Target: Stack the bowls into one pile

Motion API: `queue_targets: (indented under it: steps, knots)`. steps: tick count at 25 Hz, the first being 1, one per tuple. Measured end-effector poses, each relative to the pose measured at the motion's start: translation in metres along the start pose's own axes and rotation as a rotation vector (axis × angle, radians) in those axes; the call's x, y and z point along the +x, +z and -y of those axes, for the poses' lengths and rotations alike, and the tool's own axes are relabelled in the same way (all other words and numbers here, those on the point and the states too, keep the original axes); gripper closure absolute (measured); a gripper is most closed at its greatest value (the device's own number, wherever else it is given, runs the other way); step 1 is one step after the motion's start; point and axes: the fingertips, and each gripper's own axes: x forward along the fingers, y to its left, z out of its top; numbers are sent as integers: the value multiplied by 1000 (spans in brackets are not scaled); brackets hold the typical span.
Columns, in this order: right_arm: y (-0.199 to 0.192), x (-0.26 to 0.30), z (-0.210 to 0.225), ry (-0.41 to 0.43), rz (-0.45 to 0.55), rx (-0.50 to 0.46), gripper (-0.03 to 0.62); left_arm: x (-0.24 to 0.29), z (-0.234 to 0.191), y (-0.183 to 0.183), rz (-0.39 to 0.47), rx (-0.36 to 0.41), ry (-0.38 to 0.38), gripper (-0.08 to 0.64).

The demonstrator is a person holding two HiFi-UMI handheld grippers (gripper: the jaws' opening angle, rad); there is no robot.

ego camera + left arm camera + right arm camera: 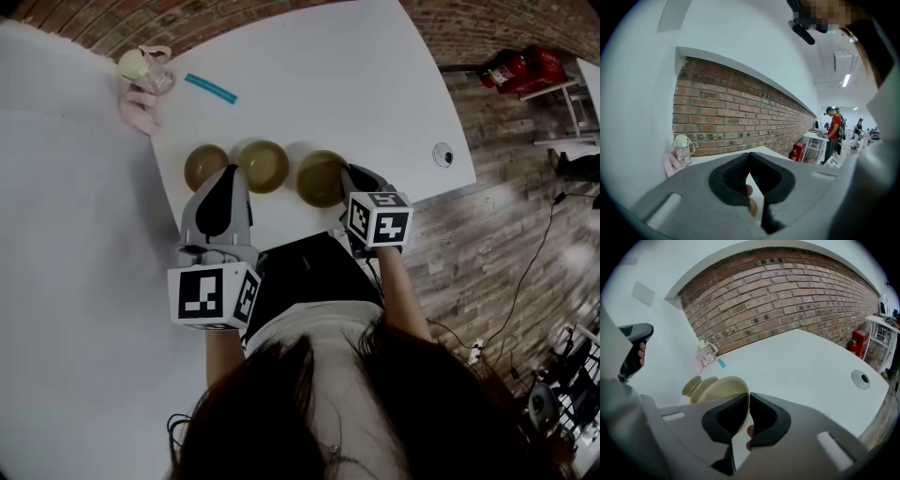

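Note:
Three tan bowls stand in a row near the white table's front edge: left bowl (204, 167), middle bowl (262, 165), right bowl (321, 178). My right gripper (348, 172) is at the right bowl's right rim. In the right gripper view its jaws (747, 396) are shut on the rim of that nearest bowl (721, 389), with the other two bowls (693, 385) behind it. My left gripper (230, 172) hovers over the gap between the left and middle bowls. It is tilted up toward the brick wall, jaws (750, 155) shut with nothing between them.
A clear bottle with a pale green cap (141, 66) and a pink item (139, 109) sit at the table's far left. A blue pen (211, 89) lies beside them. A round grommet (442, 155) is at the right edge. Red extinguishers (520, 67) stand on the floor.

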Motion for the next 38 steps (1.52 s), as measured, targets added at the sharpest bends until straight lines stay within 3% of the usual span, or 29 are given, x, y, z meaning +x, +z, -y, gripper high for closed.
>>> queue_targets:
  steps: [19, 38]
  knots:
    - [30, -5, -38, -13, 42, -12, 569, -34, -70, 17, 45, -34, 93, 560]
    - [55, 17, -94, 95, 52, -35, 569, -68, -118, 23, 92, -78, 204, 561]
